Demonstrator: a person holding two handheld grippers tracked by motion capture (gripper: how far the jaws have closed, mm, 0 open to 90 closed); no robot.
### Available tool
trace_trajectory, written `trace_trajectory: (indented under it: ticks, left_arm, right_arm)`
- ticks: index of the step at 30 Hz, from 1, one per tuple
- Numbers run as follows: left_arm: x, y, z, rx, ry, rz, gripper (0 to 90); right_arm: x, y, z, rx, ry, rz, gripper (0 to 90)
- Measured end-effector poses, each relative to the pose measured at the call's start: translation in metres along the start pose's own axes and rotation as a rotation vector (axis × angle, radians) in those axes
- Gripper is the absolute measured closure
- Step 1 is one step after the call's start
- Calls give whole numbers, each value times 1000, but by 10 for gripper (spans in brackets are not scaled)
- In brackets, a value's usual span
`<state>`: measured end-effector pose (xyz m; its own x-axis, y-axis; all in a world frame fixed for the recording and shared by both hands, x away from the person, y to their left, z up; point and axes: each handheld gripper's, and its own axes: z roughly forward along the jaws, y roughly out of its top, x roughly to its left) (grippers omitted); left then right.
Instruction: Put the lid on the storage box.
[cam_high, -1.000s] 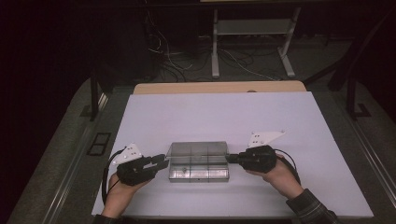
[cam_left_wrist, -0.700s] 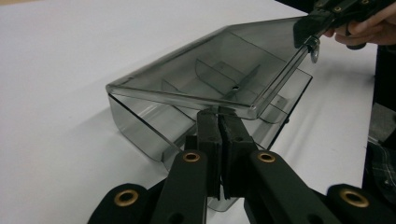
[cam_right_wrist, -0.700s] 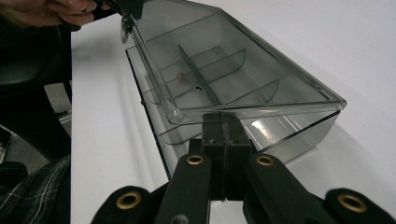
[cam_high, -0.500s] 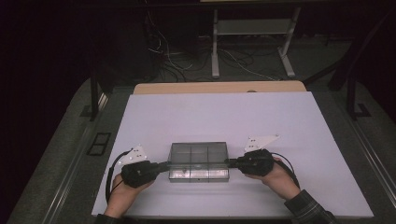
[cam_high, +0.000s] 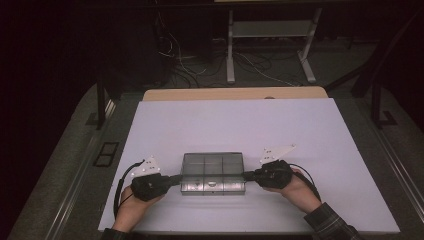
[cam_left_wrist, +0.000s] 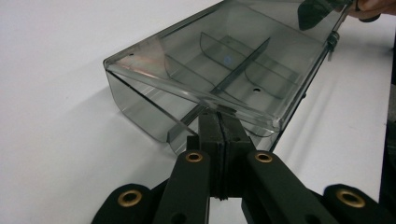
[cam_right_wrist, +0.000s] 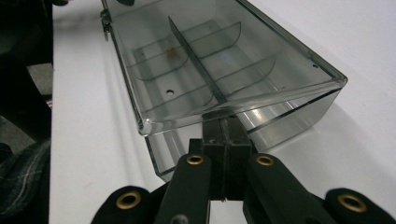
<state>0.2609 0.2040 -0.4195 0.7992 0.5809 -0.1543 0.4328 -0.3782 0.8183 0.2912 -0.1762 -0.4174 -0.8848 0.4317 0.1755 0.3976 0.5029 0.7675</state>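
A smoky clear plastic compartment box (cam_high: 213, 172) with its lid down lies near the front of the white table (cam_high: 225, 125). My left gripper (cam_high: 177, 178) is shut, its tips against the box's left end. In the left gripper view the closed jaws (cam_left_wrist: 218, 116) sit just under the lid's overhanging edge on the box (cam_left_wrist: 224, 70). My right gripper (cam_high: 247, 176) is shut too and meets the box's right end. In the right gripper view its tips (cam_right_wrist: 226, 123) tuck under the lid's rim of the box (cam_right_wrist: 210, 60). Dividers show through the lid.
A wooden tabletop edge (cam_high: 235, 93) lies beyond the white surface. Behind it are a metal stand (cam_high: 270, 35) and loose cables (cam_high: 175, 60) on the dark floor. Black frame posts (cam_high: 102, 100) stand at the left. White surface lies bare beyond the box.
The left gripper's jaws have closed and slid in against the box's left end. Both hands shifted slightly toward the near edge; the box stayed put.
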Motion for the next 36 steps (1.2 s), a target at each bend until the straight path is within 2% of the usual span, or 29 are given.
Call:
trace_trajectory:
  ticks: [15,26,36]
  left_arm:
    - [2,-4,6,61,39,23,883]
    - [4,-6,8,82,58,19,882]
    - [5,-6,6,74,56,14,862]
  right_arm:
    - [-5,-4,3,47,-21,-12,894]
    - [-9,-6,4,69,-26,3,893]
    - [-10,-7,4,69,-26,6,892]
